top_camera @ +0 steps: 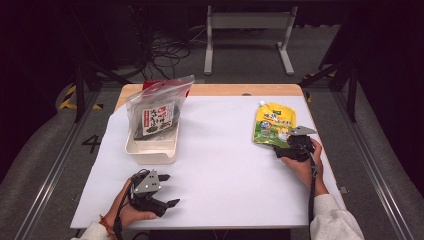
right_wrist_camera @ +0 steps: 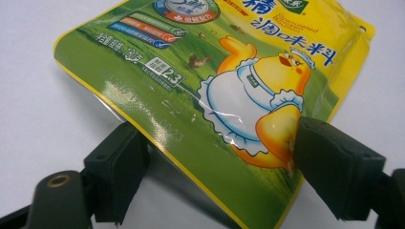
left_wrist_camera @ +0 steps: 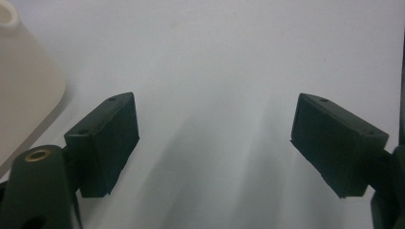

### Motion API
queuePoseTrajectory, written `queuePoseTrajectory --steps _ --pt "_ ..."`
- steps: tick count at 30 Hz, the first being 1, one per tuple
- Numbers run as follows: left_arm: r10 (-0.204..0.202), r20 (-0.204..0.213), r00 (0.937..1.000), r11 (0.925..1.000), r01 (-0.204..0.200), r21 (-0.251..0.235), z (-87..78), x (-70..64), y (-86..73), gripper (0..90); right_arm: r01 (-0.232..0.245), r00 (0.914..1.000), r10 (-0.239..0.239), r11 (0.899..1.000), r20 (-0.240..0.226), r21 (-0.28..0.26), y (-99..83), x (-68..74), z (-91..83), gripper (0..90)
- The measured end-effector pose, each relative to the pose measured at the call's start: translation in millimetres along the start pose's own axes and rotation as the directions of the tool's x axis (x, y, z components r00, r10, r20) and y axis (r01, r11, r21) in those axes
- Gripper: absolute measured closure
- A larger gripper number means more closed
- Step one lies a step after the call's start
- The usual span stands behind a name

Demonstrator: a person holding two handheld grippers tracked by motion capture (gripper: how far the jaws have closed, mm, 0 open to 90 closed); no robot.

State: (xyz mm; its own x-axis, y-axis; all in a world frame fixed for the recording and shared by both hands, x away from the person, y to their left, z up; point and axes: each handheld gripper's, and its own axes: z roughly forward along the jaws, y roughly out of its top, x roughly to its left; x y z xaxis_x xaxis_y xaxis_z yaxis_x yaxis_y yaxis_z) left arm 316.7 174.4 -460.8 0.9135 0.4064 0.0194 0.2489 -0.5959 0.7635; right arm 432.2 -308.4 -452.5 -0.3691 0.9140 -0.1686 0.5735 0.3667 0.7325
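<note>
Pouch (top_camera: 274,126) lies flat at right of counter (top_camera: 220,165), its near edge between wide-open right tongs (top_camera: 291,148), not yet gripped or lifted; left tongs (top_camera: 167,190) open and empty, near left; label shows a cartoon chick, Chinese characters, "2.3".

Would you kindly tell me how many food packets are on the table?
2. A yellow-green seasoning pouch lies at the right, between the open jaws of the right hand-held gripper. A clear bag of dark snacks stands in the cream tray at the left.
</note>
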Motion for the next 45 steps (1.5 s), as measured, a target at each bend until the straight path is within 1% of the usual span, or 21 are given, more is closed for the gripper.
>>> queuePoseTrajectory --steps 3,5,7,8,10,15,22,24,25,29,32,34,36,38,39,40,41,42,43,44,45 --pt "0.005 0.001 1.0000 1.0000 -0.005 0.003 0.1 -0.8 0.1 17.1 0.062 0.9974 -0.062 0.998 0.036 -0.006 3.0 6.5 -1.0 42.1" --pt "0.001 0.004 1.0000 1.0000 -0.001 0.002 0.2 -0.8 -0.1 17.1 0.076 0.9962 -0.076 0.997 0.044 -0.006 3.6 8.2 -0.5 44.9" --pt "-0.001 0.006 1.0000 1.0000 0.001 0.001 0.3 -0.7 -0.3 17.1 0.100 0.9937 -0.099 0.995 0.053 -0.006 4.1 9.8 -1.3 51.6" --pt "-0.001 0.007 1.0000 1.0000 0.001 0.004 0.5 -0.6 -0.3 17.1 0.131 0.9898 -0.130 0.991 0.058 -0.007 4.3 11.7 -2.2 57.4" --pt "-0.002 0.011 0.9999 1.0000 0.002 0.005 0.8 -0.7 -0.4 17.2 0.161 0.9855 -0.160 0.987 0.056 -0.011 5.0 15.6 -3.1 68.6" --pt "-0.005 0.024 0.9997 1.0000 0.005 0.007 1.7 -0.5 -0.5 17.2 0.218 0.9728 -0.216 0.976 0.083 -0.013 5.5 20.1 -3.1 80.6" --pt "-0.017 0.044 0.9989 0.9998 0.017 0.007 3.5 -0.2 -0.6 17.1 0.281 0.9534 -0.277 0.960 0.120 -0.019 5.3 22.8 -4.1 90.0" --pt "-0.019 0.048 0.9987 0.9998 0.018 0.004 3.1 0.7 -0.5 17.1 0.286 0.9517 -0.281 0.958 0.123 -0.020 5.2 22.8 -4.8 90.0" --pt "-0.032 0.053 0.9981 0.9995 0.033 -0.004 3.3 1.0 -0.5 17.1 0.289 0.9507 -0.285 0.957 0.123 -0.021 5.2 23.1 -6.6 90.0" --pt "-0.066 0.081 0.9946 0.9974 0.068 -0.023 5.0 1.9 1.4 17.2 0.315 0.9463 -0.311 0.948 0.090 -0.038 3.1 29.9 -16.2 90.0" --pt "-0.081 0.100 0.9917 0.9957 0.085 -0.037 10.4 1.2 8.7 17.0 0.350 0.9365 -0.347 0.935 0.050 -0.059 -2.5 41.6 -26.8 90.0" --pt "-0.090 0.121 0.9885 0.9943 0.096 -0.047 15.7 -0.5 15.7 16.8 0.372 0.9276 -0.373 0.925 0.003 -0.080 -8.9 51.9 -36.6 90.0" --pt "-0.093 0.146 0.9850 0.9935 0.101 -0.052 22.8 -1.9 23.8 16.5 0.405 0.9118 -0.409 0.909 -0.030 -0.094 -15.6 62.8 -46.5 90.0" --pt "-0.120 0.183 0.9756 0.9906 0.130 -0.043 35.4 -2.0 34.9 14.8 0.417 0.9007 -0.428 0.900 -0.075 -0.125 -23.3 73.1 -57.7 90.0" --pt "-0.120 0.183 0.9756 0.9906 0.130 -0.043 35.4 -2.0 34.9 14.7 0.437 0.8847 -0.454 0.887 -0.105 -0.151 -28.9 81.4 -65.5 90.0" --pt "-0.136 0.214 0.9674 0.9879 0.148 -0.045 46.2 -0.6 44.1 14.6 0.441 0.8782 -0.462 0.882 -0.123 -0.163 -31.3 85.6 -68.8 90.0" --pt "-0.136 0.214 0.9674 0.9879 0.148 -0.045 46.2 -0.6 44.1 14.1 0.441 0.8782 -0.462 0.882 -0.123 -0.163 -31.3 85.6 -68.8 90.0" --pt "-0.146 0.230 0.9622 0.9867 0.158 -0.036 60.6 0.5 58.6 12.7 0.450 0.8626 -0.480 0.872 -0.159 -0.190 -37.9 97.8 -76.3 90.0" --pt "-0.153 0.239 0.9587 0.9849 0.168 -0.041 68.0 1.9 66.8 12.3 0.469 0.8481 -0.502 0.860 -0.169 -0.204 -40.6 103.9 -79.2 90.0" --pt "-0.167 0.249 0.9538 0.9818 0.184 -0.046 75.9 4.2 75.0 12.3 0.478 0.8361 -0.516 0.851 -0.185 -0.217 -42.7 109.1 -81.2 90.0" --pt "-0.167 0.249 0.9538 0.9818 0.184 -0.046 75.9 4.2 75.0 11.5 0.487 0.8260 -0.528 0.845 -0.197 -0.223 -44.6 113.8 -82.8 90.0"
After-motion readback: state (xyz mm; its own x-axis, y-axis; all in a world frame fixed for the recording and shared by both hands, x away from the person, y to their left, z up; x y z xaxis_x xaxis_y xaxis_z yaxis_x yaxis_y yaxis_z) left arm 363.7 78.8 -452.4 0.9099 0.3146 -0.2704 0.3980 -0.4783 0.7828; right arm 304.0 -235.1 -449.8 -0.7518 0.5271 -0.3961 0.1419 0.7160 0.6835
